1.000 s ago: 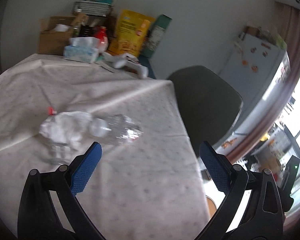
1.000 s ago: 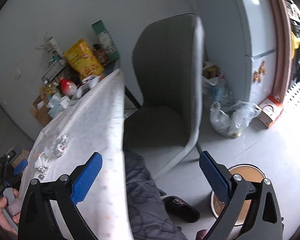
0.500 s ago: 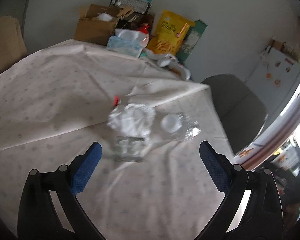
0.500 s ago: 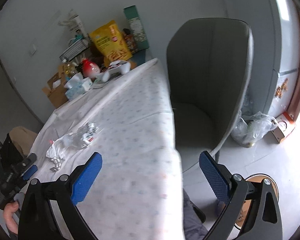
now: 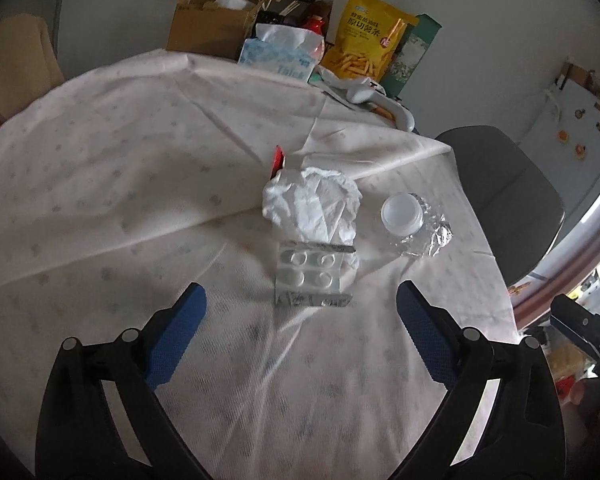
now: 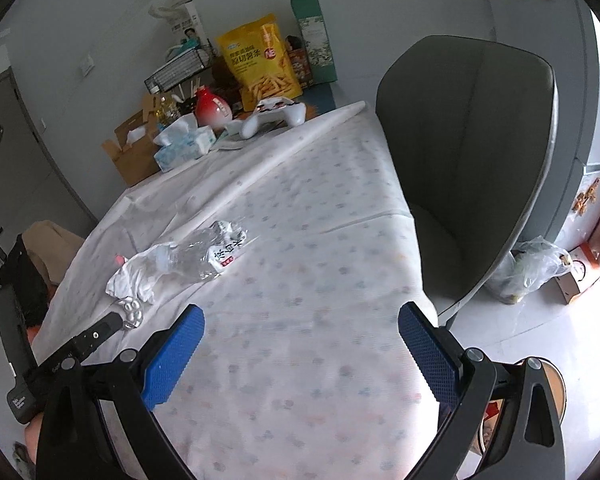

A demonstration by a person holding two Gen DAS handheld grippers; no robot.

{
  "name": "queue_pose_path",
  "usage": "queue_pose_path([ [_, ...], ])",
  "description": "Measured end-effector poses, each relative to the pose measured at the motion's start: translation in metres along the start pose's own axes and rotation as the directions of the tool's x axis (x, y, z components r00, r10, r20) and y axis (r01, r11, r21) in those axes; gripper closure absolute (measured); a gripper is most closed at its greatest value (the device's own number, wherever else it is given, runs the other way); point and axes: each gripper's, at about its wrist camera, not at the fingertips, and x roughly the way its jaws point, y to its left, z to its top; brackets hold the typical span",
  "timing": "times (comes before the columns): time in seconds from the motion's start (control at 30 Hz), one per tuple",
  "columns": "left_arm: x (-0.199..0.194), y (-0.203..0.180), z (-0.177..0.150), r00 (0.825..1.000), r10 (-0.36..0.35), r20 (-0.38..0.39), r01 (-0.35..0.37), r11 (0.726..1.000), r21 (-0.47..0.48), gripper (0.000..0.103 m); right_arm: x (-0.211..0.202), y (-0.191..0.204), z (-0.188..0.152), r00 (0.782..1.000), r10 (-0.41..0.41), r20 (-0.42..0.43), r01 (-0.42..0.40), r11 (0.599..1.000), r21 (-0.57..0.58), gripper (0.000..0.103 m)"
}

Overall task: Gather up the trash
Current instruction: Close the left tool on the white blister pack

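A: Three pieces of trash lie ahead of your left gripper (image 5: 300, 312), whose blue ribbed pads (image 5: 176, 336) are spread wide with nothing between them.

B: Which one is nearest?

A: The foil blister pack (image 5: 310, 274), flat, silvery and bubbled, lies on the tablecloth (image 5: 100, 160) just beyond the fingertips, roughly centred in the gap. Touching its far edge is a crumpled white tissue (image 5: 314, 204), soft and creased, with a small red scrap (image 5: 277, 159) behind it. To the right, close beside the tissue, you have a crushed clear plastic bottle (image 5: 416, 228) with a round white cap facing you.

B: And your right gripper (image 6: 300, 344)?

A: Its fingers stand wide apart too, empty, over the near part of the speckled cloth. From there the trash sits to the far left, well apart from the pads; the bottle's (image 6: 210, 250) printed label shows. A grey moulded chair (image 6: 472, 152) stands at the table's right edge.
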Motion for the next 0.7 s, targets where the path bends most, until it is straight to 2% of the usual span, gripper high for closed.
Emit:
queue_pose_path([
  [0.07,0.005,-0.004,0.001,1.000,0.012,-0.015,-0.012,1.000,0.013,0.016,0.002,0.005,0.001,1.000,0.009,-0.004,-0.009,1.000,-0.010,0.008],
  [0.1,0.008,-0.005,0.001,1.000,0.010,-0.024,-0.010,1.000,0.016,0.023,0.003,0.008,0.001,1.000,0.009,-0.003,-0.010,1.000,-0.014,0.008],
  [0.17,0.011,-0.008,0.002,0.999,0.031,-0.032,-0.030,0.999,0.028,0.042,0.005,0.012,0.004,1.000,0.007,-0.002,-0.007,1.000,-0.026,0.008],
  [0.2,0.012,-0.008,0.002,0.999,0.038,-0.034,-0.037,0.999,0.028,0.061,0.006,0.015,0.004,1.000,0.006,-0.003,-0.007,0.999,-0.033,0.008],
  [0.3,0.007,-0.003,0.004,0.999,0.021,-0.025,-0.021,1.000,0.015,0.062,0.010,0.028,0.008,1.000,0.012,-0.010,-0.012,0.997,-0.075,0.008],
  [0.47,-0.022,0.014,0.012,0.999,0.020,0.050,-0.018,0.999,-0.035,0.062,0.020,0.065,0.012,1.000,-0.001,-0.017,-0.002,0.980,-0.201,0.008],
  [0.7,-0.045,0.037,0.022,0.994,0.028,0.107,-0.018,0.995,-0.095,0.062,0.049,0.125,0.019,0.998,-0.057,-0.033,0.039,0.916,-0.398,0.014],
])
